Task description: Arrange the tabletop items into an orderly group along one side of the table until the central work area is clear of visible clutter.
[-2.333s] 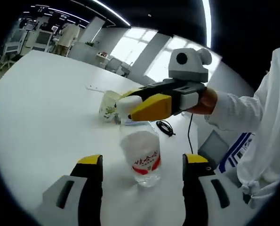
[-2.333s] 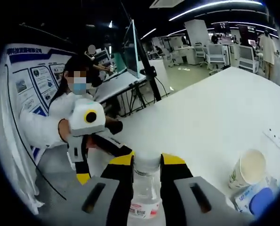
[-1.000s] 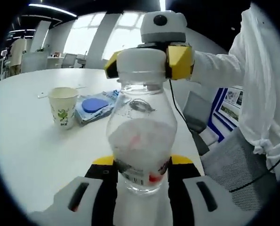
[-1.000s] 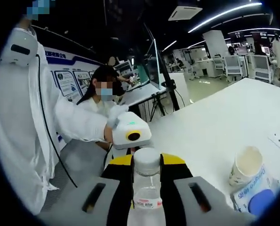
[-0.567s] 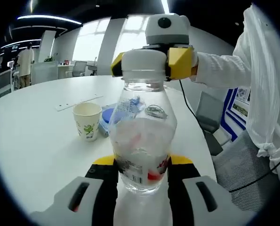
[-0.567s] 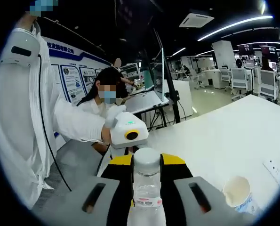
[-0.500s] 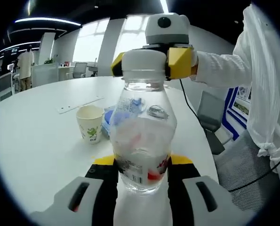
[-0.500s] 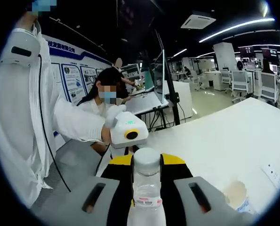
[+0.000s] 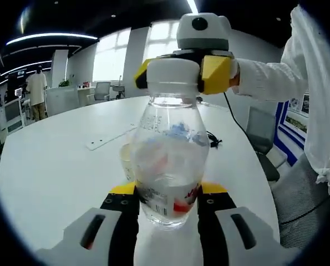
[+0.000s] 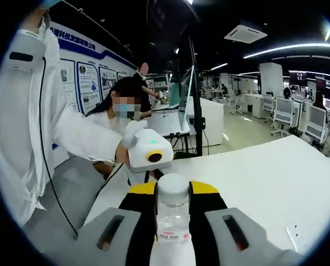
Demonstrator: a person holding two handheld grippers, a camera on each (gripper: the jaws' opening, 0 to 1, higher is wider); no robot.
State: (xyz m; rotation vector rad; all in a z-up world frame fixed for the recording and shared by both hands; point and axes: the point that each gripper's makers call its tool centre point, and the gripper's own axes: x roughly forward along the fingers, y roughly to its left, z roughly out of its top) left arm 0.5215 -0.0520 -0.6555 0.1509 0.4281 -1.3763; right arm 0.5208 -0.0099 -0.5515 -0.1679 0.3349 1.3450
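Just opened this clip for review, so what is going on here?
A person in white sleeves holds one clear water bottle with both handheld grippers. The left gripper is clamped around the bottle's lower body near the label, and the right gripper is clamped at its white cap. The bottle stands upright above a white table. A paper cup sits behind it.

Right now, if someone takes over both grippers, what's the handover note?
Left gripper: shut on the water bottle, low on its body.
Right gripper: shut on the bottle's white cap.
The bottle is upright, held above the white table. A paper cup shows through the bottle, with a white strip and a black cable beyond.
Done: bottle picked up. Left: set it at the side and group the rest.
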